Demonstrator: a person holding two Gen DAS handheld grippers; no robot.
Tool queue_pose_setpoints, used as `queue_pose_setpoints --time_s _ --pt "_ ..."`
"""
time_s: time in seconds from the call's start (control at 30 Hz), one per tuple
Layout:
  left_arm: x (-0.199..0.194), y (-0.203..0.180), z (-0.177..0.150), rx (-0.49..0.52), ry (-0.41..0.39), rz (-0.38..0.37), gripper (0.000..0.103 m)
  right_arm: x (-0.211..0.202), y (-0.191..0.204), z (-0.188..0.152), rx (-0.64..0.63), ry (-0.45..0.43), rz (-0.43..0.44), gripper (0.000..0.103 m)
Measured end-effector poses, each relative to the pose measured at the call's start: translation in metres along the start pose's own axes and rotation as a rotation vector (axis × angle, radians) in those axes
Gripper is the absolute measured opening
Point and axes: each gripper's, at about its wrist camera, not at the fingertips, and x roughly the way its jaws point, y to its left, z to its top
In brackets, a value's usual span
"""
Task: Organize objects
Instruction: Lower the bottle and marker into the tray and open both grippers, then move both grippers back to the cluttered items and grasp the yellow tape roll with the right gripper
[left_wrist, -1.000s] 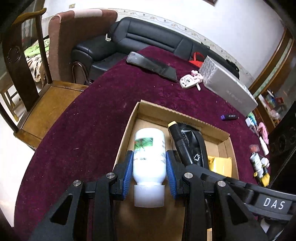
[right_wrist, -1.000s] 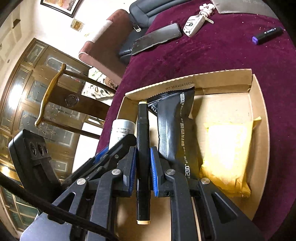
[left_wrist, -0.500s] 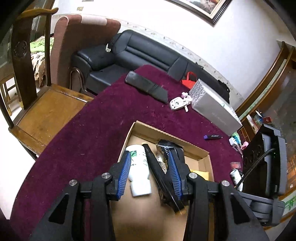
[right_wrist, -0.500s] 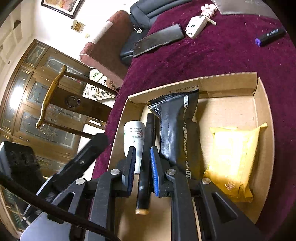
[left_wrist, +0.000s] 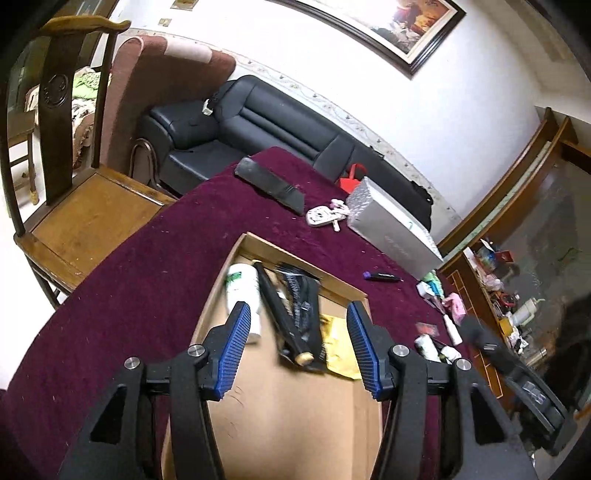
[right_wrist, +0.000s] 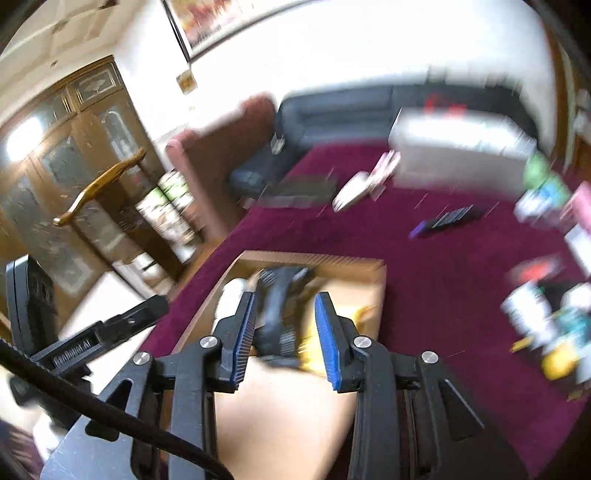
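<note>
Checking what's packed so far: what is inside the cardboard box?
Inside the shallow cardboard box: a white plastic bottle, a black marker pen, a black foil pouch and a yellow packet. Anything beneath them is covered.

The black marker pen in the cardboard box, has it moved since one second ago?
Yes. The marker was clamped upright in the right gripper's jaws; now it lies released in the cardboard box, between the white bottle and the black pouch.
</note>
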Motion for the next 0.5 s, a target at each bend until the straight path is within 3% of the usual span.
queue_pose_setpoints --time_s 0.07,0.13,0.3,0.5 --pt "-0.003 -0.008 -0.005 0.01 -0.002 -0.009 0.048 -0.03 -0.006 -0.007 -0.028 -0.113 -0.089 0.089" --pt "-0.004 -0.021 -0.012 0.028 0.005 -0.018 0.048 -0.049 -0.02 -0.017 -0.019 -0.177 -0.136 0.09" --pt "0.001 -0.06 -0.033 0.094 0.057 -0.055 0.048 -0.057 -0.082 -0.03 0.12 -0.136 -0.195 0.09" --pt "0.014 -0.113 -0.066 0.161 0.131 -0.13 0.049 -0.074 -0.176 -0.051 0.33 -0.08 -0.194 0.09"
